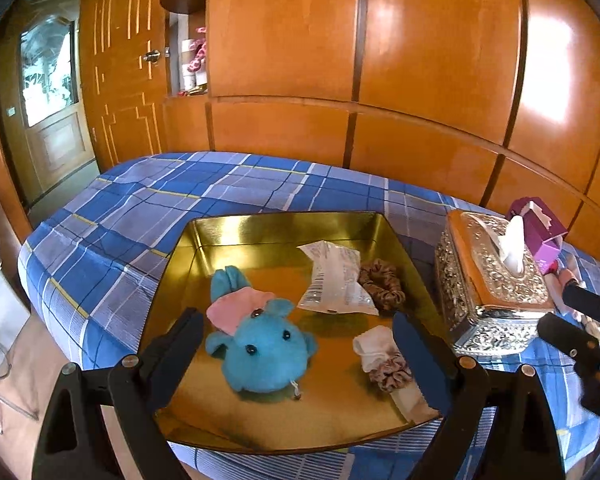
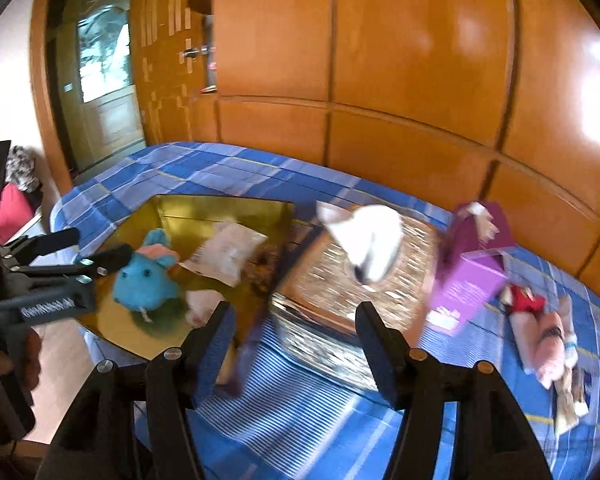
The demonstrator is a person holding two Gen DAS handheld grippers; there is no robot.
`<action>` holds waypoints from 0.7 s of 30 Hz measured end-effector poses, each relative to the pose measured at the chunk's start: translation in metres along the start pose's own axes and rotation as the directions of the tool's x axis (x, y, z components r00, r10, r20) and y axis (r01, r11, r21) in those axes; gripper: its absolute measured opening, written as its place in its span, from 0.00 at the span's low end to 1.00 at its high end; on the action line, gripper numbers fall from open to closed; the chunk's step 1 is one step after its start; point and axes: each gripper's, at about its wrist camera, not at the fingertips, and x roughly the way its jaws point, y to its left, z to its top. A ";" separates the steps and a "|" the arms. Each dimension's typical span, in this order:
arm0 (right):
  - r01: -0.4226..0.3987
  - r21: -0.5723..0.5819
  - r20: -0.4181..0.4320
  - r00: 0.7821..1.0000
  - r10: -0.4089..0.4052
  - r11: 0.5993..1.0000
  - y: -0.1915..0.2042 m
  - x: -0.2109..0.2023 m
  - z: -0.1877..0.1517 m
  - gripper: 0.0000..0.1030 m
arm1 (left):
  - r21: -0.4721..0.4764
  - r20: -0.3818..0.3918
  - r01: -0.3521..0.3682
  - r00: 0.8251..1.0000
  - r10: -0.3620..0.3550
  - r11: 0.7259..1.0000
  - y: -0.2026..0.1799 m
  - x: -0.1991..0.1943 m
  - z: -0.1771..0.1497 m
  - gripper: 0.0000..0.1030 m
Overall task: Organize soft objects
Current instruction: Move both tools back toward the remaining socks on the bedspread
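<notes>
A gold tray [image 1: 204, 240] lies on the blue plaid bed. In it are a blue plush toy [image 1: 260, 356] with a pink cap, a clear plastic packet [image 1: 334, 280], a brown scrunchie [image 1: 384, 284], and a white sock with a pale scrunchie [image 1: 384, 360]. My left gripper [image 1: 298, 352] is open over the tray, its jaws on either side of the plush. My right gripper [image 2: 296, 340] is open and empty above the silver tissue box [image 2: 340, 292]. The tray [image 2: 220, 208] and plush [image 2: 146, 280] also show in the right wrist view. A small doll [image 2: 548, 340] lies on the bed at right.
The silver tissue box [image 1: 492, 284] stands right of the tray. A purple carton [image 1: 540, 232] [image 2: 468, 268] sits behind it. Wooden wardrobe panels run behind the bed. A door is at far left, and the bed's edge drops to the floor on the left.
</notes>
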 end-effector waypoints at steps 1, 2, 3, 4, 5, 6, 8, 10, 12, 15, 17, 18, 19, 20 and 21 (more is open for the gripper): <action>0.015 0.017 -0.006 1.000 -0.014 1.000 -0.008 -0.001 -0.004 0.61 | 0.005 0.001 0.004 1.000 -0.004 1.000 -0.002 -0.001 0.000 0.93; 0.034 0.038 -0.017 0.999 -0.033 0.999 -0.017 -0.001 -0.009 0.61 | 0.007 0.001 0.006 1.000 -0.006 1.000 -0.003 -0.001 0.000 0.93; 0.053 0.057 -0.029 0.998 -0.051 0.997 -0.026 -0.001 -0.014 0.61 | 0.011 0.002 0.008 1.000 -0.008 1.000 -0.005 -0.002 0.001 0.93; 0.068 0.073 -0.039 0.997 -0.066 0.995 -0.034 -0.001 -0.019 0.61 | 0.015 0.003 0.009 1.000 -0.010 1.000 -0.007 -0.003 0.001 0.93; 0.091 0.095 -0.056 0.995 -0.086 0.991 -0.045 0.000 -0.026 0.61 | 0.021 0.006 0.011 1.000 -0.011 1.000 -0.009 -0.005 0.002 0.93; 0.112 0.115 -0.075 0.992 -0.103 0.987 -0.054 0.001 -0.032 0.61 | 0.030 0.011 0.015 1.000 -0.015 0.999 -0.012 -0.006 0.003 0.93; 0.148 0.145 -0.113 0.985 -0.132 0.978 -0.070 0.003 -0.045 0.61 | 0.045 0.020 0.019 1.000 -0.020 0.999 -0.017 -0.010 0.005 0.93; 0.188 0.163 -0.149 0.975 -0.164 0.969 -0.083 0.004 -0.058 0.61 | 0.061 0.030 0.029 0.999 -0.031 0.998 -0.022 -0.014 0.006 0.93; 0.222 0.190 -0.188 0.964 -0.186 0.956 -0.098 0.006 -0.072 0.61 | 0.080 0.039 0.041 0.998 -0.045 0.996 -0.029 -0.018 0.009 0.93; 0.270 0.224 -0.245 0.945 -0.214 0.936 -0.115 0.010 -0.091 0.61 | 0.109 0.047 0.066 0.996 -0.071 0.992 -0.040 -0.024 0.012 0.93; 0.307 0.235 -0.281 0.930 -0.238 0.922 -0.126 0.011 -0.103 0.61 | 0.129 0.052 0.086 0.994 -0.093 0.988 -0.048 -0.029 0.014 0.93; 0.316 0.245 -0.295 0.925 -0.240 0.917 -0.131 0.012 -0.108 0.61 | 0.141 0.054 0.105 0.992 -0.114 0.984 -0.053 -0.033 0.016 0.92; 0.325 0.255 -0.307 0.920 -0.242 0.911 -0.135 0.012 -0.113 0.61 | 0.156 0.059 0.124 0.989 -0.134 0.980 -0.059 -0.037 0.018 0.92; 0.336 0.262 -0.319 0.915 -0.248 0.905 -0.140 0.012 -0.118 0.61 | 0.172 0.065 0.141 0.986 -0.154 0.975 -0.066 -0.041 0.020 0.92; 0.352 0.264 -0.332 0.907 -0.258 0.898 -0.144 0.012 -0.124 0.61 | 0.188 0.068 0.162 0.982 -0.178 0.969 -0.073 -0.045 0.021 0.92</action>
